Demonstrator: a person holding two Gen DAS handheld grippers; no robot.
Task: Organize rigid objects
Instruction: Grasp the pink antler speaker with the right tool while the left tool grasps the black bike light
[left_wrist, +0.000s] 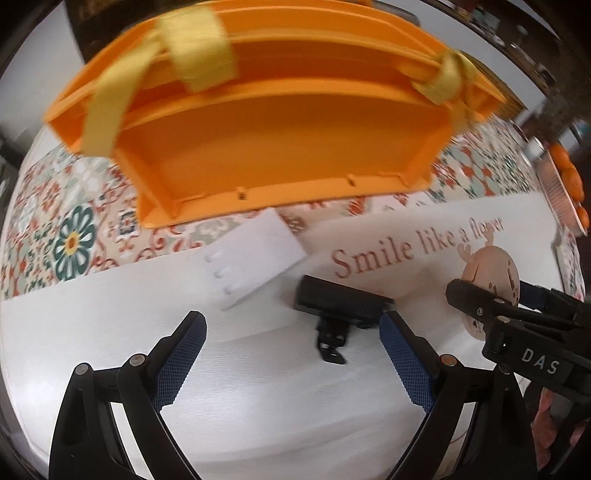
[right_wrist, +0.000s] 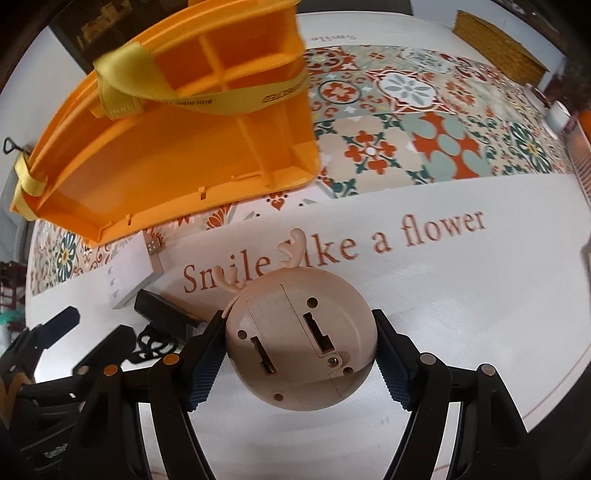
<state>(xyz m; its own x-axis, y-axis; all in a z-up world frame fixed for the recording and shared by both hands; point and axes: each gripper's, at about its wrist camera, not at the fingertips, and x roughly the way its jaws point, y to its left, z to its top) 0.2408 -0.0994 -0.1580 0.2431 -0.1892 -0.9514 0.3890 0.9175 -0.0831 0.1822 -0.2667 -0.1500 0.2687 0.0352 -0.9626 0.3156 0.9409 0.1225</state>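
Nearest the right wrist camera, the right gripper closes on a beige round reindeer-shaped gadget, antlers pointing away and its flat back with slots and a screw facing the lens; both blue pads touch its sides. The left gripper is spread wide and holds nothing, hovering over the white table mat.

Just beyond the left gripper's fingertips lies a small black device with a clip or strap trailing toward the camera, and a flat white block rests a little farther off. Farther again stands the orange plastic organizer box with yellow webbing straps, on the patterned tile-print cloth.

The step in hand looks like carrying the reindeer gadget to the box. The grip sits across the widest part of a smooth, rounded shell, so it could roll or slip; keeping the squeeze steady and the gadget level, then lowering it into a compartment before opening, would serve best. The loose yellow strap may snag the antlers.

Only the right view shows the box's inner dividers and the gadget's back panel. Only the left view shows the long front compartment straight on, lying bare, and the right gripper from the side.
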